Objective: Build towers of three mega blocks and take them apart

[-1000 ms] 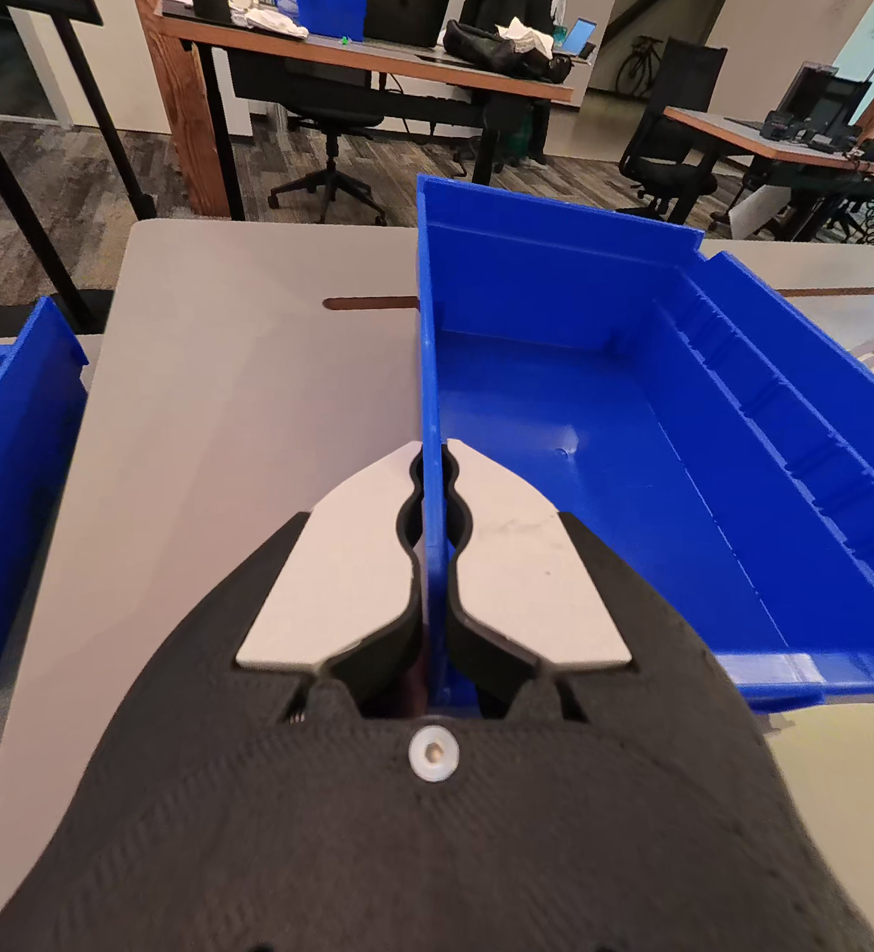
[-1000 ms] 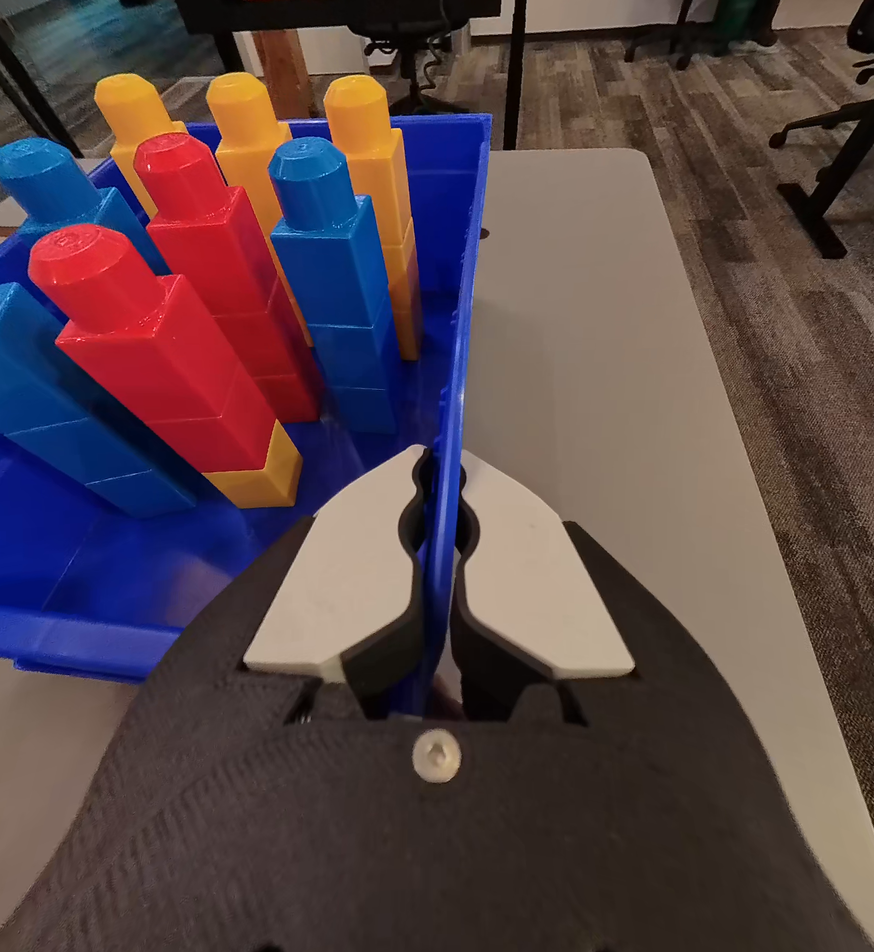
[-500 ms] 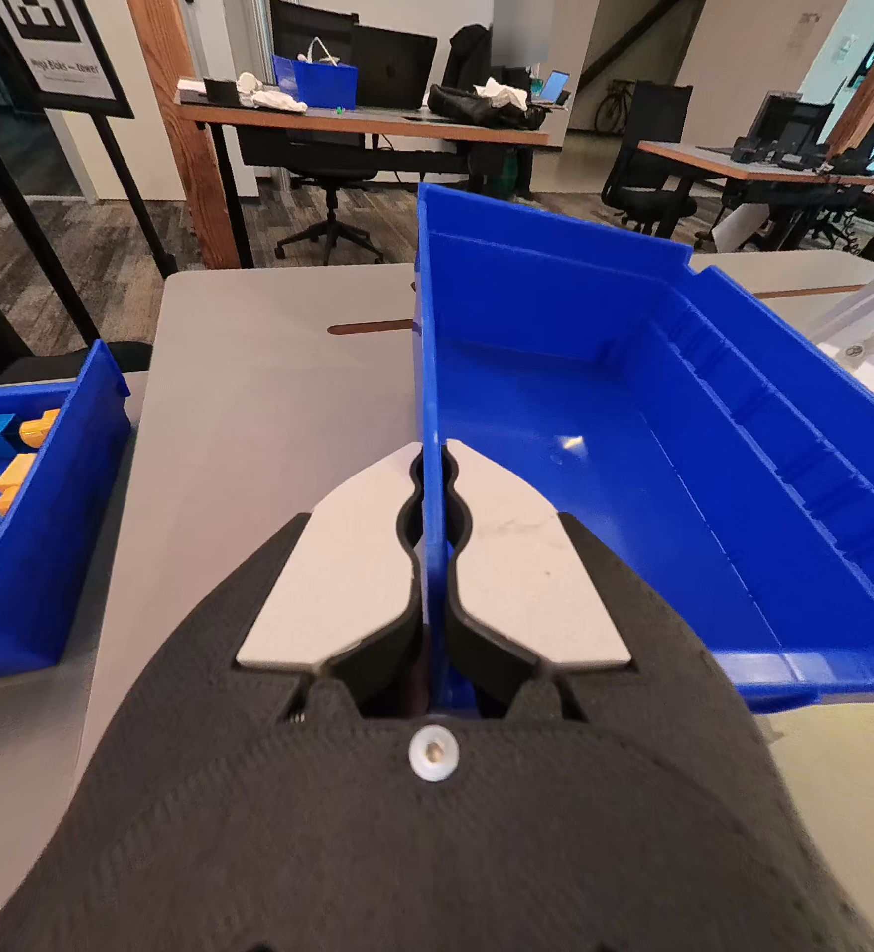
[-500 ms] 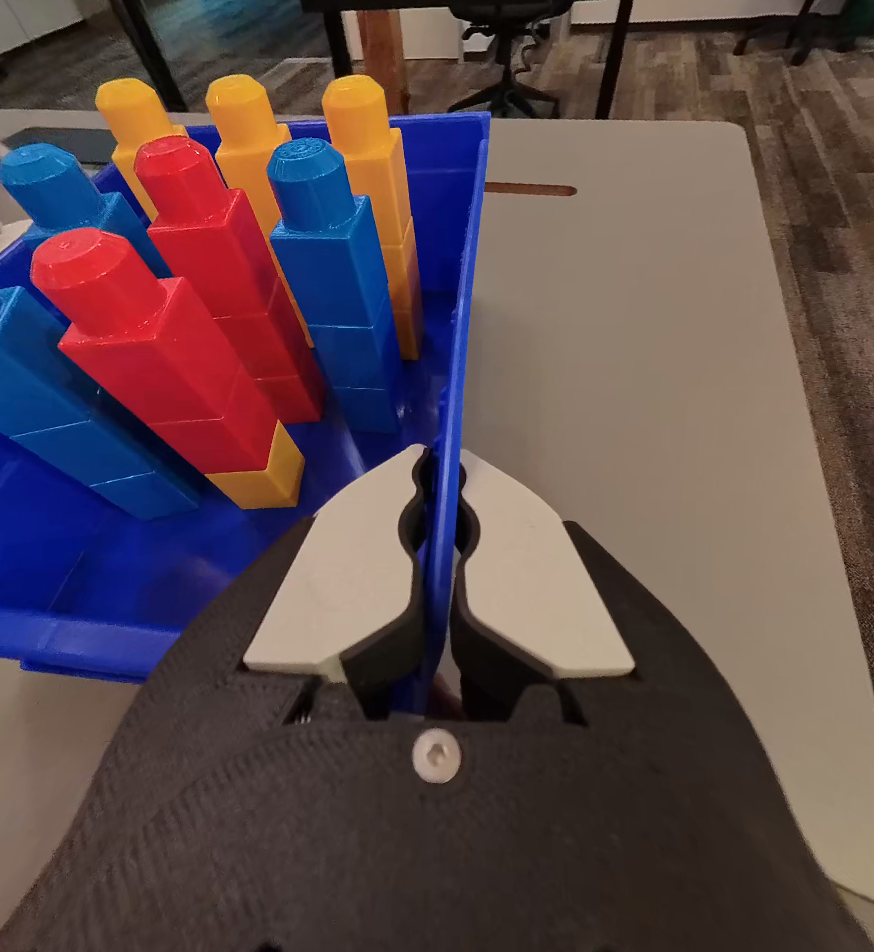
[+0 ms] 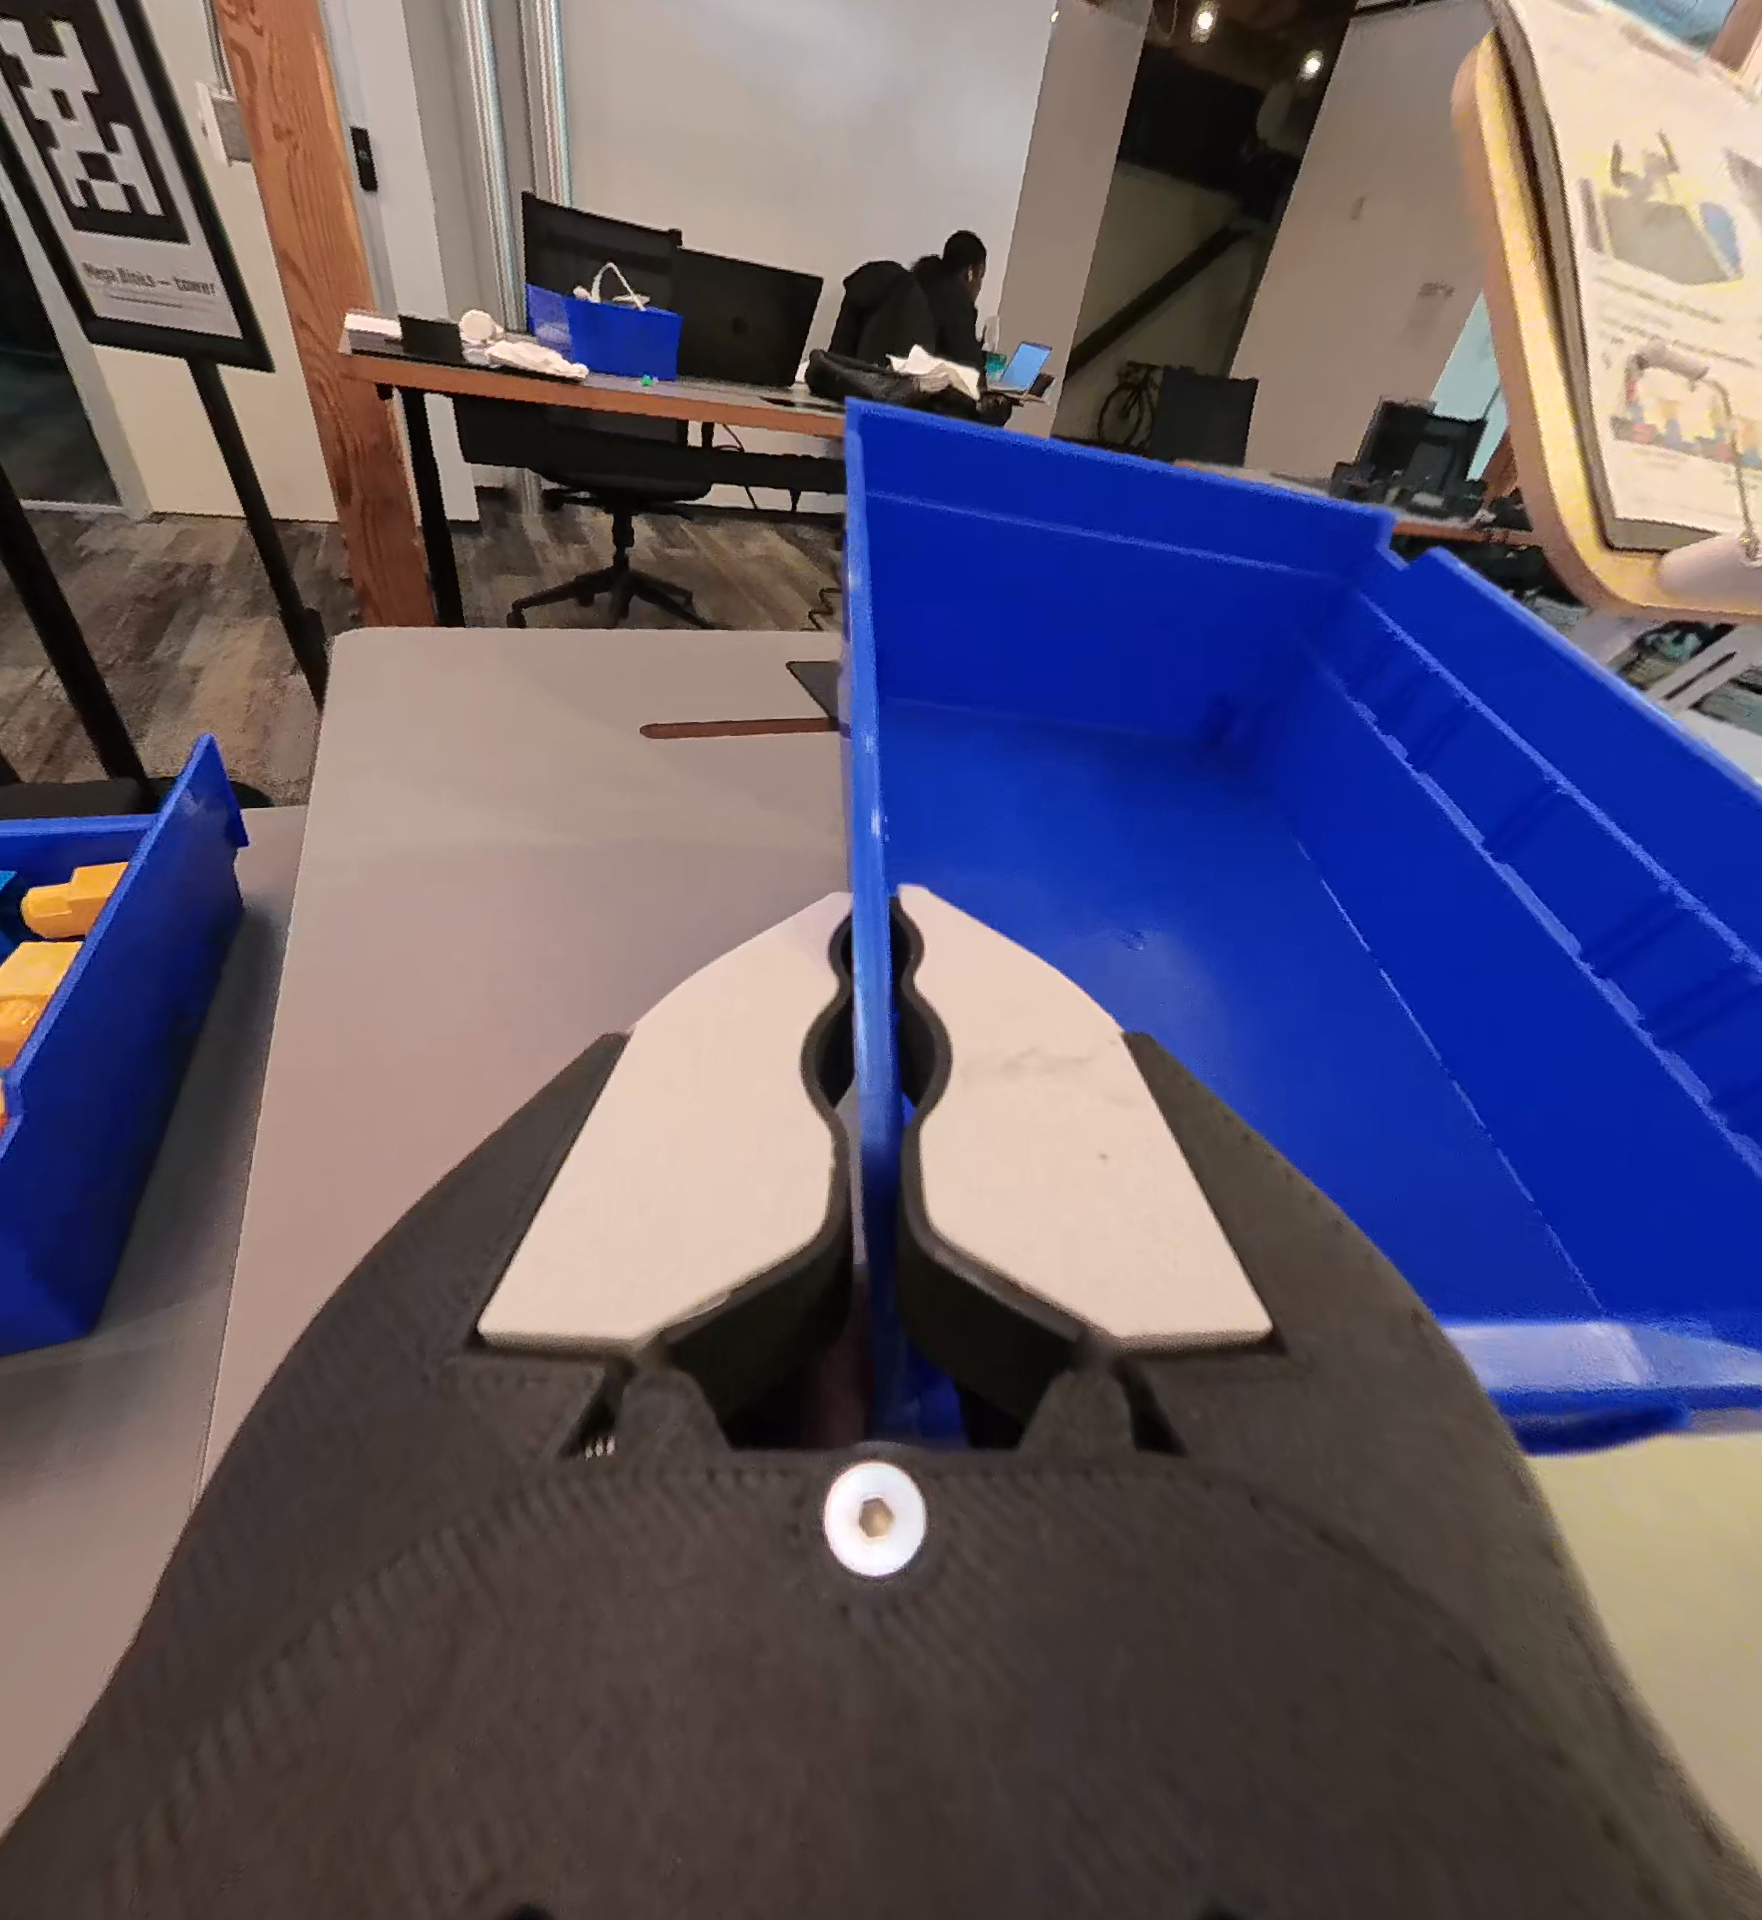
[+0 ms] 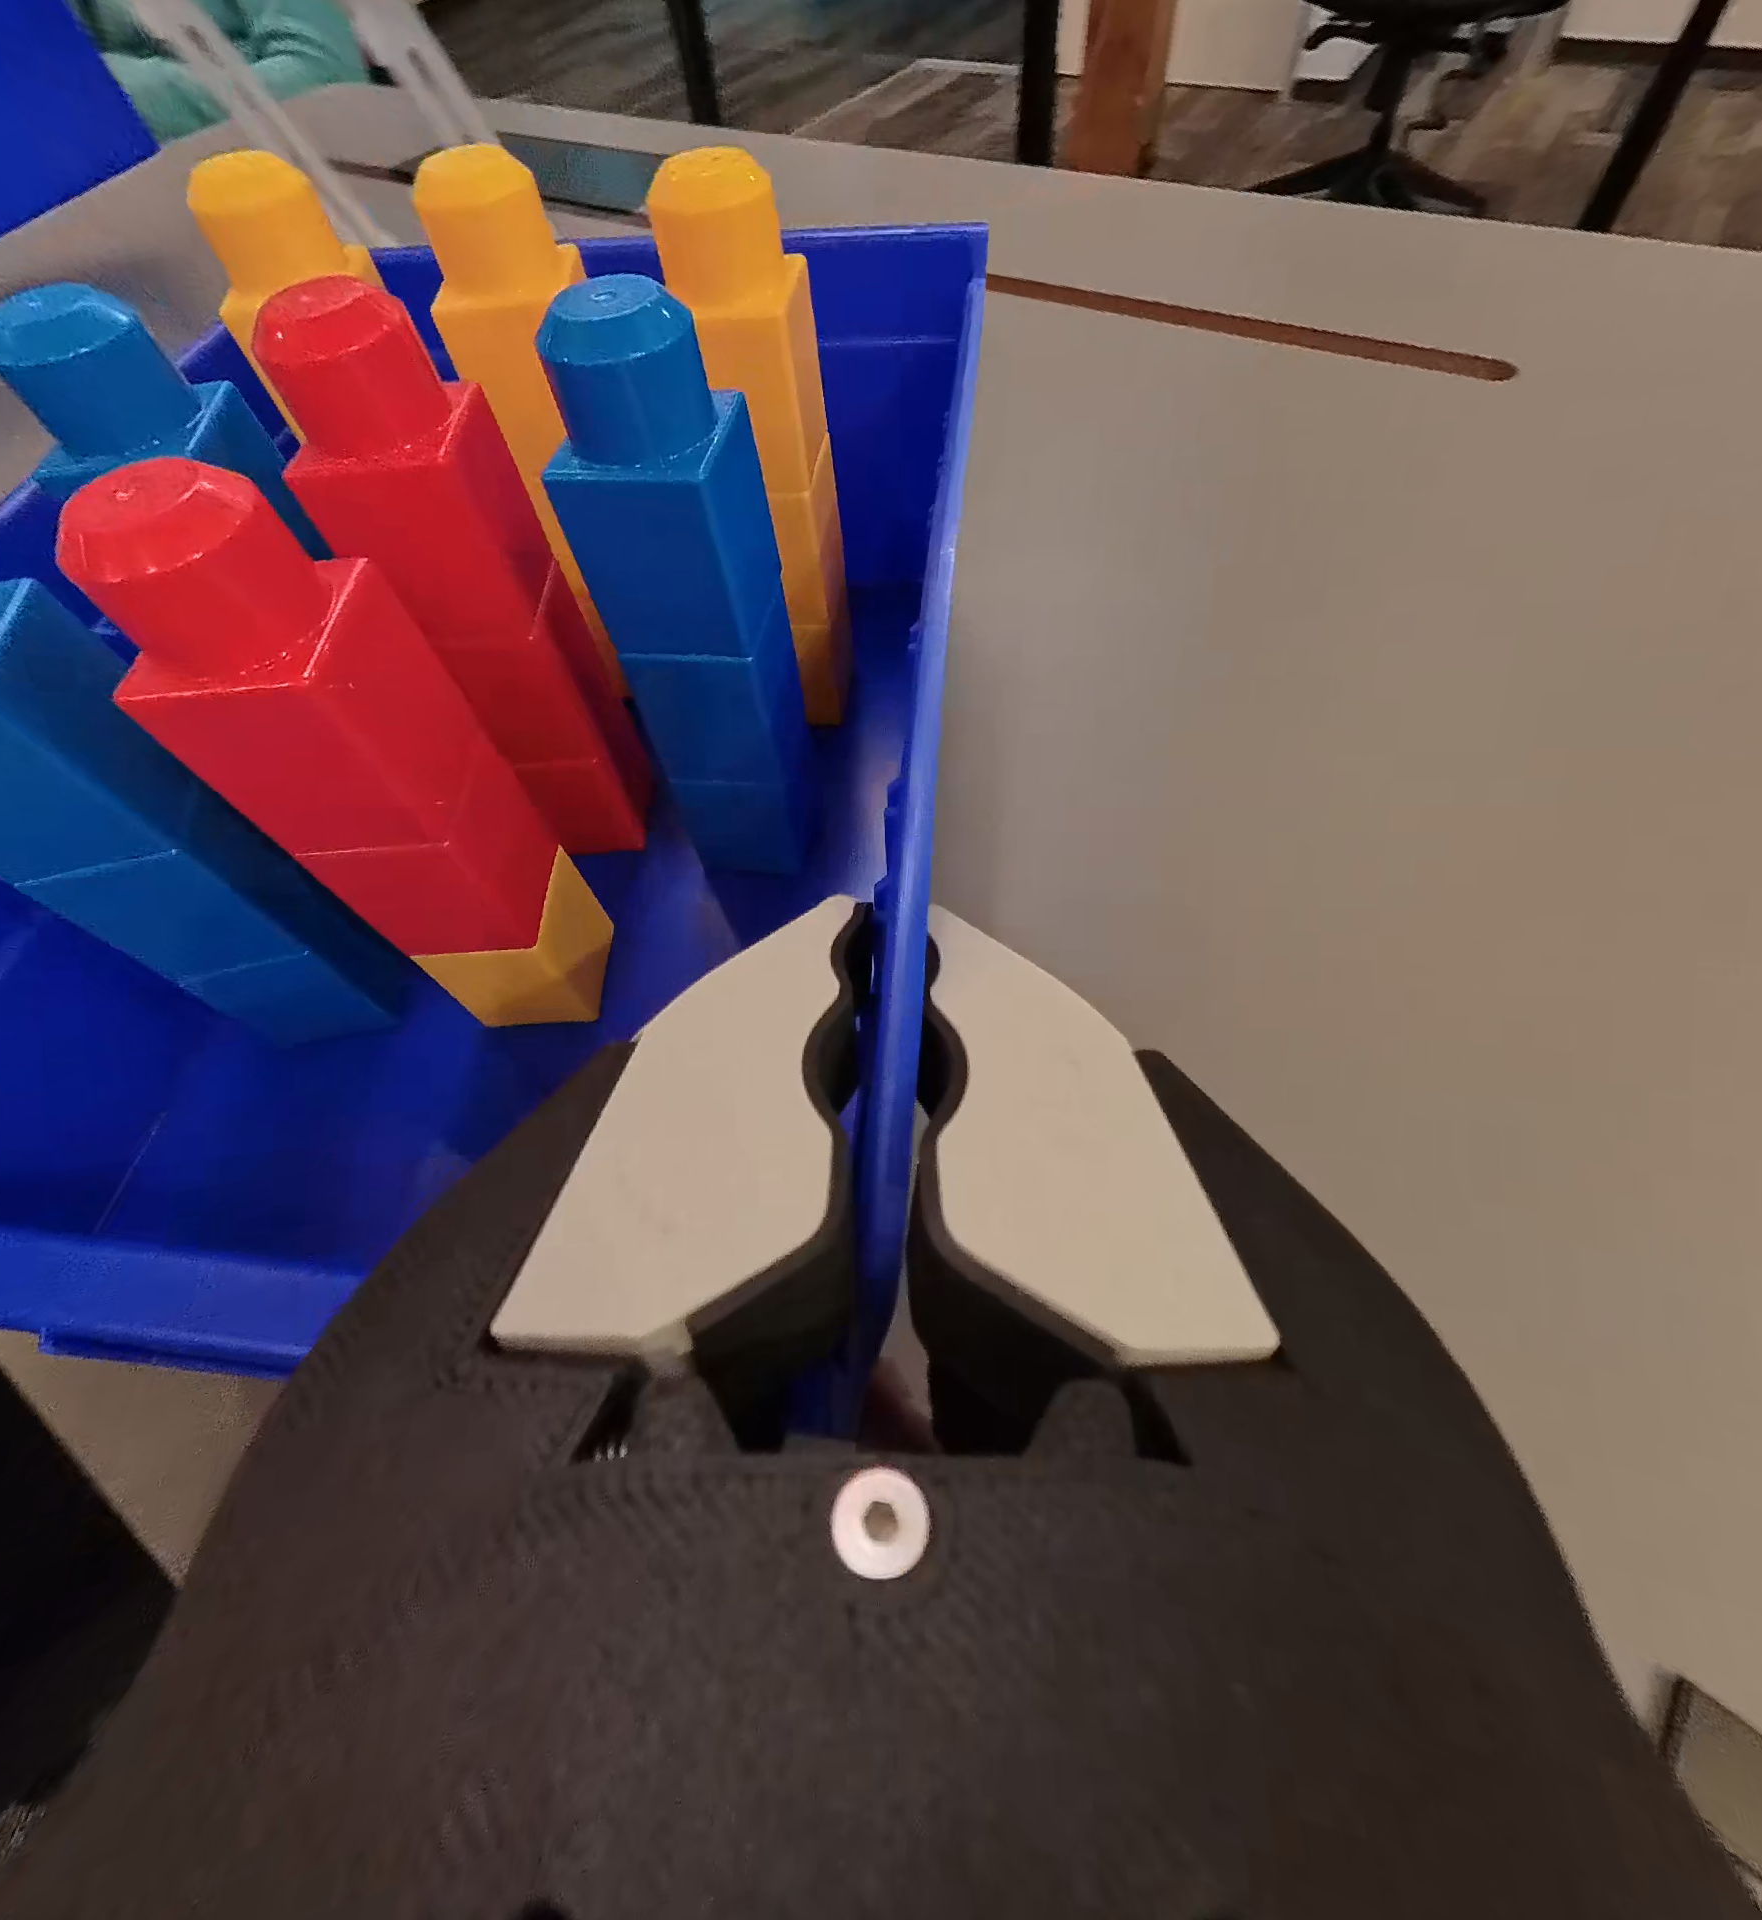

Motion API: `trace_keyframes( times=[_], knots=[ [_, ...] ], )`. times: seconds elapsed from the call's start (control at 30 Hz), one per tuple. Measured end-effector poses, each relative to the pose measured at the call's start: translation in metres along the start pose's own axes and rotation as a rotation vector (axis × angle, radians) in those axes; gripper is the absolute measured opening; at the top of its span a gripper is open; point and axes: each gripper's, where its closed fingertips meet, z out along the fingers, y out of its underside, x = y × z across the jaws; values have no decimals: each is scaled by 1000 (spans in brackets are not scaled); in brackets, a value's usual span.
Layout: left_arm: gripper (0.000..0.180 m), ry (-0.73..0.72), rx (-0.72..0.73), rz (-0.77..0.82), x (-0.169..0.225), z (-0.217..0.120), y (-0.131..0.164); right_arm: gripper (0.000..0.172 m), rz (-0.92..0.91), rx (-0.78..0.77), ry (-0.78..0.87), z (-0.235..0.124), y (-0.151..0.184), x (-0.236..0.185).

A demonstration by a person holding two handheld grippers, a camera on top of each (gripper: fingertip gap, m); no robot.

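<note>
1. The left gripper [image 5: 872, 909] is closed on the left side wall of an empty blue bin [image 5: 1220, 852], both pads pressed against the thin wall, which runs toward 12 o'clock from the fingertips.
2. The right gripper [image 6: 892, 920] is clamped the same way on the right side wall of a second blue bin [image 6: 950, 436].
3. That bin holds the towers of mega blocks [image 6: 669, 582], upright at 10 to 12 o'clock from the right gripper: yellow, red and blue stacks, one red stack with a yellow base.
4. At 9 o'clock in the left view, a third blue bin [image 5: 98, 1091] holds loose yellow and blue blocks [image 5: 25, 987].
5. The bins stand over a grey surface [image 5: 544, 831].
</note>
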Motion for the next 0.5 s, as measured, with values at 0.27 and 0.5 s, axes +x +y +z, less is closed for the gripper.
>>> trace_keyframes(
  times=[0.27, 0.5],
  knots=[
    [1, -10, 29, 17, -1, -12, -11, 6, -60, -8, -98, 4, 1, -33],
    [1, -18, 61, 9, -2, -20, -21, 6, -78, -9, -134, 11, -1, -58]
  ],
)
